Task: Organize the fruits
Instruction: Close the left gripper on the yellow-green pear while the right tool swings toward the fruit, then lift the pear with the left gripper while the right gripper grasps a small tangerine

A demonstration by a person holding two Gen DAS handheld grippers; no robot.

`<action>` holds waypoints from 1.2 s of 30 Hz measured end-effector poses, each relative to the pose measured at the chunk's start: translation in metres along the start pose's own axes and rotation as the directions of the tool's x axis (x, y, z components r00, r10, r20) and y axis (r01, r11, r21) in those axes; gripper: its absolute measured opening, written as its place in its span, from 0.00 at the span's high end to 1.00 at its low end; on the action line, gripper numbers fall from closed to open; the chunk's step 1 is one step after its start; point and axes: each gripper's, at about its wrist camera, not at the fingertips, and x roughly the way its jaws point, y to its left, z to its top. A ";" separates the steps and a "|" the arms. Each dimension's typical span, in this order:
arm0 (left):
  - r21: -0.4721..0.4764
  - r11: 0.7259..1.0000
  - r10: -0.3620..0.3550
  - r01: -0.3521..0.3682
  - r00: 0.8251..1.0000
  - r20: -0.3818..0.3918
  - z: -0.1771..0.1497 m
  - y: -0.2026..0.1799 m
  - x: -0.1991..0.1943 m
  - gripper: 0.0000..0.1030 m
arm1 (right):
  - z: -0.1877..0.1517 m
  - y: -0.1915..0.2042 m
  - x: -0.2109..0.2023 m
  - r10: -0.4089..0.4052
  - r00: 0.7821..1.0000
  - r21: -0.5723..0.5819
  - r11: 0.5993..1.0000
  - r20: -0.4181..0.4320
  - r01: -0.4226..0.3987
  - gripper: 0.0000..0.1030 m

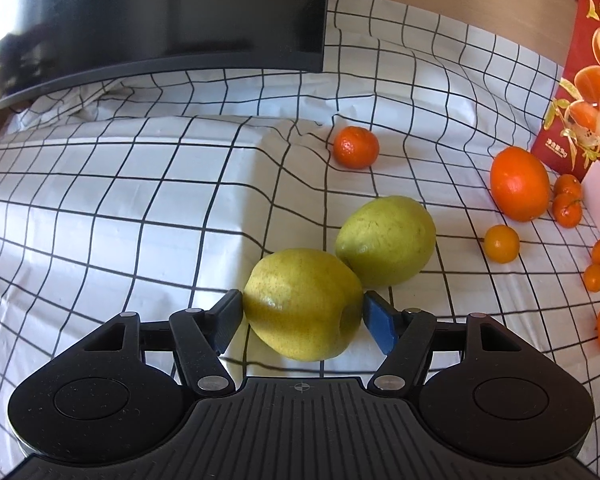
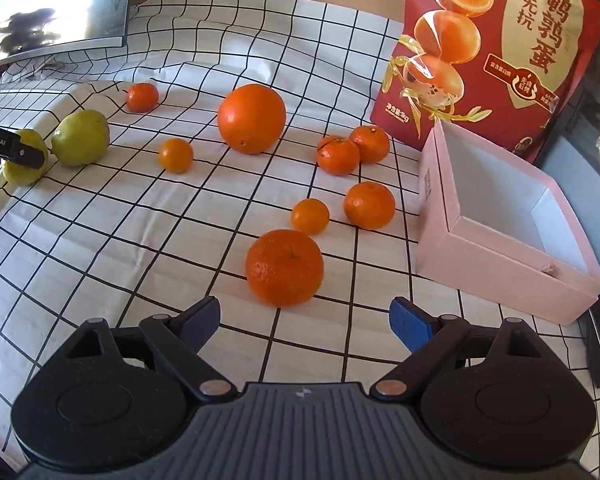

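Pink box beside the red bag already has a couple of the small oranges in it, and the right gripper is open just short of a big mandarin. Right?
Not quite. In the right wrist view the pink box holds no oranges; all the fruit sits on the cloth. The rest holds: the right gripper is open, just short of the big mandarin, and the box stands beside the red bag.

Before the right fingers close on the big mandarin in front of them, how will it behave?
The mandarin is round and rests free on the cloth, so a nudge would probably roll it. Its dimpled peel likely gives the fingers grip, but looks soft, so hard squeezing may dent it.
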 end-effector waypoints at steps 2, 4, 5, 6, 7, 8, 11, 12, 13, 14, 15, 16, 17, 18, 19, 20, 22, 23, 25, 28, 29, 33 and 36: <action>0.008 1.000 0.002 -0.002 1.000 0.006 -0.005 -0.003 -0.004 0.31 | 0.000 0.001 -0.002 -0.002 1.000 -0.009 1.000 0.010 0.002 0.11; 0.008 1.000 -0.018 0.018 1.000 0.007 -0.010 -0.004 -0.008 0.31 | -0.001 0.001 -0.003 -0.007 1.000 -0.013 1.000 0.019 0.007 0.11; 0.008 0.999 -0.033 0.033 0.999 0.004 -0.011 -0.006 -0.010 0.31 | -0.001 0.000 -0.003 -0.010 1.000 -0.011 1.000 0.019 0.010 0.11; 0.011 0.999 -0.049 0.049 0.999 0.000 -0.013 -0.008 -0.012 0.31 | -0.001 -0.001 -0.003 -0.011 1.000 -0.007 1.000 0.017 0.011 0.11; 0.017 0.998 -0.066 0.066 0.998 -0.003 -0.015 -0.012 -0.013 0.31 | -0.002 -0.001 -0.002 -0.012 1.000 -0.004 1.000 0.014 0.012 0.11; 0.026 0.996 -0.086 0.086 0.996 -0.007 -0.017 -0.016 -0.015 0.31 | -0.002 -0.002 -0.002 -0.013 1.000 -0.002 1.000 0.012 0.013 0.11; 0.063 0.986 -0.153 0.154 0.988 -0.017 -0.024 -0.034 -0.020 0.31 | -0.002 -0.003 -0.002 -0.017 1.000 0.003 1.000 0.015 0.017 0.11; 0.078 0.981 -0.174 0.175 0.984 -0.019 -0.026 -0.040 -0.021 0.31 | -0.002 -0.003 -0.002 -0.016 1.000 0.005 1.000 0.018 0.016 0.11; 0.095 0.976 -0.197 0.198 0.980 -0.022 -0.028 -0.048 -0.022 0.31 | -0.001 -0.002 -0.003 -0.016 1.000 0.005 1.000 0.020 0.016 0.11; 0.111 0.969 -0.219 0.221 0.975 -0.026 -0.030 -0.055 -0.023 0.31 | -0.001 -0.002 -0.003 -0.017 1.000 0.005 1.000 0.023 0.017 0.11; 0.129 0.961 -0.242 0.244 0.970 -0.031 -0.033 -0.062 -0.024 0.31 | -0.001 -0.001 -0.003 -0.017 1.000 0.004 1.000 0.026 0.017 0.11; 0.152 0.953 -0.259 0.262 0.965 -0.035 -0.034 -0.069 -0.025 0.31 | 0.000 -0.001 -0.003 -0.017 0.999 0.005 1.000 0.029 0.017 0.11; 0.180 0.944 -0.275 0.277 0.961 -0.038 -0.037 -0.077 -0.026 0.31 | 0.000 -0.001 -0.003 -0.016 0.999 0.008 1.000 0.030 0.016 0.11; 0.202 0.937 -0.284 0.286 0.958 -0.039 -0.039 -0.083 -0.027 0.31 | 0.000 -0.001 -0.003 -0.013 0.999 0.012 1.000 0.030 0.013 0.10; 0.219 0.932 -0.288 0.289 0.957 -0.039 -0.040 -0.089 -0.028 0.31 | 0.001 -0.001 -0.002 -0.004 1.000 0.019 1.000 0.026 0.003 0.10; 0.229 0.929 -0.289 0.290 0.956 -0.039 -0.042 -0.094 -0.029 0.31 | 0.001 -0.001 -0.001 0.005 1.000 0.025 1.000 0.023 -0.005 0.10; 0.228 0.927 -0.296 0.299 0.954 -0.047 -0.041 -0.097 -0.028 0.31 | 0.004 0.000 0.000 0.015 1.000 0.035 0.999 0.023 -0.016 0.10; 0.218 0.927 -0.300 0.304 0.952 -0.054 -0.040 -0.096 -0.028 0.31 | 0.006 0.000 0.001 0.018 1.000 0.040 0.999 0.025 -0.019 0.10; 0.182 0.929 -0.316 0.322 0.947 -0.063 -0.037 -0.093 -0.027 0.31 | 0.008 0.000 0.001 0.025 0.999 0.047 0.999 0.032 -0.026 0.10; 0.127 0.927 -0.345 0.352 0.936 -0.076 -0.031 -0.087 -0.027 0.31 | 0.016 0.001 0.003 0.051 0.998 0.058 0.997 0.039 -0.053 0.10; 0.113 0.925 -0.357 0.364 0.931 -0.077 -0.030 -0.085 -0.028 0.31 | 0.022 0.002 0.004 0.066 0.997 0.057 0.996 0.045 -0.069 0.10; 0.084 0.918 -0.382 0.386 0.922 -0.068 -0.028 -0.083 -0.034 0.32 | 0.057 0.008 0.012 0.198 0.978 0.071 0.977 0.062 -0.202 0.14; 0.077 0.926 -0.365 0.370 0.928 -0.070 -0.032 -0.084 -0.035 0.32 | 0.088 0.016 0.036 0.327 0.945 0.083 0.941 0.021 -0.328 0.38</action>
